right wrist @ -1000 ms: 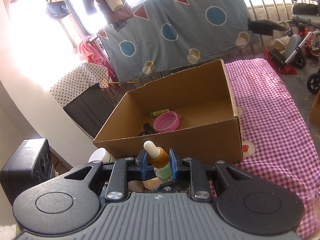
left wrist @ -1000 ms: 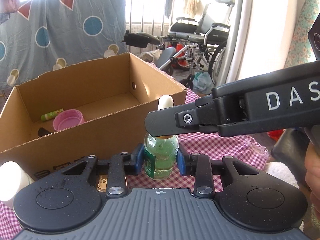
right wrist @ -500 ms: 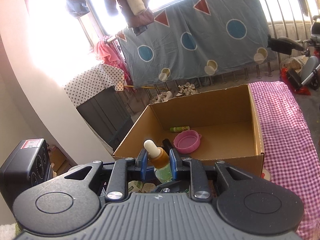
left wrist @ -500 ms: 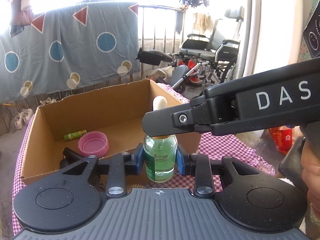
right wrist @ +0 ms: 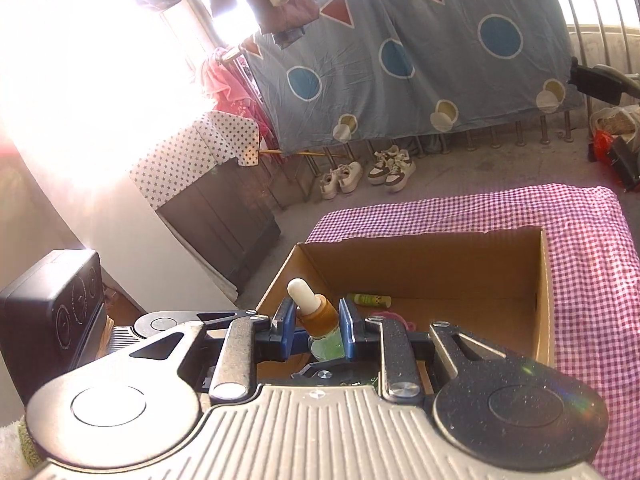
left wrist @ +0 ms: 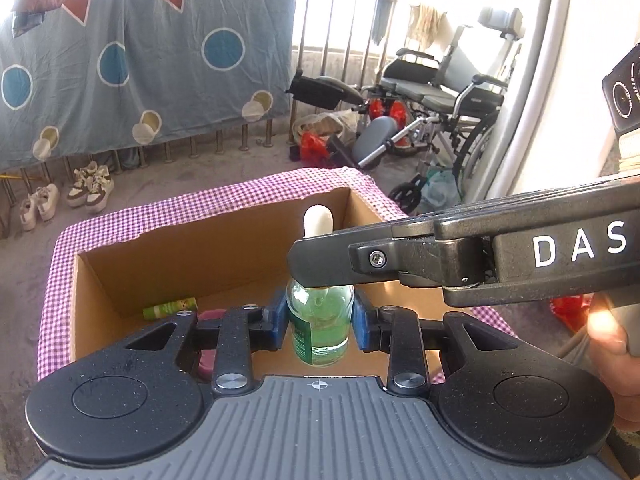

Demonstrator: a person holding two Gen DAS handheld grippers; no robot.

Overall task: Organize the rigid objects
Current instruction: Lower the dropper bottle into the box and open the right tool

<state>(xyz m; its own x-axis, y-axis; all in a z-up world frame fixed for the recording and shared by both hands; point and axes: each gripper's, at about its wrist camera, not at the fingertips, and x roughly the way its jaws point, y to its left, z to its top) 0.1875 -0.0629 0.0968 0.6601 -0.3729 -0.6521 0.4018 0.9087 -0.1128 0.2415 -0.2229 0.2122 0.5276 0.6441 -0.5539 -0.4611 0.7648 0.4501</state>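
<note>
Nearest to me, my left gripper (left wrist: 320, 318) has its blue pads closed against the round glass body of a dropper bottle (left wrist: 320, 316) filled with green liquid; the bottle stands upright between them. My right gripper (right wrist: 318, 328) has closed its own blue pads on the same bottle's amber neck (right wrist: 320, 312), just under the white rubber bulb; from the left wrist view that right gripper crosses in from the right as a black arm lettered "DAS", hiding the neck so only the bulb shows above it. So both claws are narrowed down to bottle width, one low, one high. The bottle hangs over the open cardboard box (right wrist: 546, 280), inside its near edge, above the box floor. Further in, a small green tube (left wrist: 170, 307) lies on its side near the back wall; a pink round dish (right wrist: 388, 317) peeks out behind the right gripper's fingers. The box sits on a pink-and-white checked cloth (right wrist: 584, 240). Beyond that, pairs of sneakers (right wrist: 390, 168) rest on the concrete floor beneath a grey-blue sheet with circles and triangles (left wrist: 140, 60); a wheelchair (left wrist: 448, 92) stands far right.
</note>
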